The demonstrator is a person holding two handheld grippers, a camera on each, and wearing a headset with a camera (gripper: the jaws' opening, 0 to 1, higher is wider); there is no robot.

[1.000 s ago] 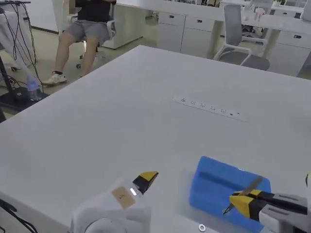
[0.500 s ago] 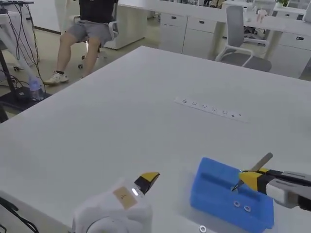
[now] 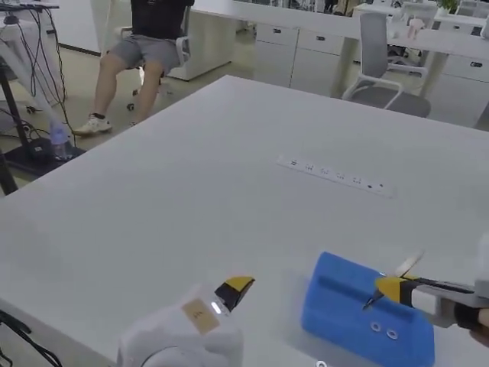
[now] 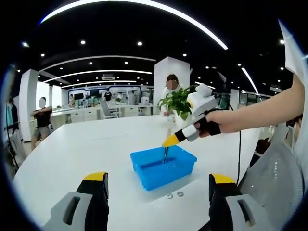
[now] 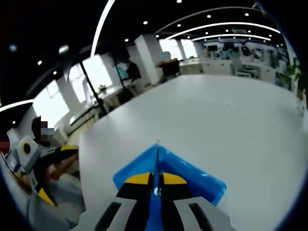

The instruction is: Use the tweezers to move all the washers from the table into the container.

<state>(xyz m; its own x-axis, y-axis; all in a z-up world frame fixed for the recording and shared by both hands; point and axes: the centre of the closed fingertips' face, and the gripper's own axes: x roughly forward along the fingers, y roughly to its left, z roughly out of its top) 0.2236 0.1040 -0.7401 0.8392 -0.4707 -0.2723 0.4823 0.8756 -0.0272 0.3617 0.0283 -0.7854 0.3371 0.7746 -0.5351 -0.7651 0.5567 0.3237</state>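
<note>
Your right gripper (image 3: 390, 290) is squeezed tight on the tweezers (image 4: 165, 153). Their tip points down into the blue container (image 4: 163, 175). Your left gripper (image 4: 158, 178) has its jaws wide apart and holds nothing. In the left gripper view, two washers (image 4: 169, 196) lie on the table (image 4: 72, 154) at the container's 6 o'clock. If you pinch one crooked, it could flick away. A low tip could bump the container.
</note>
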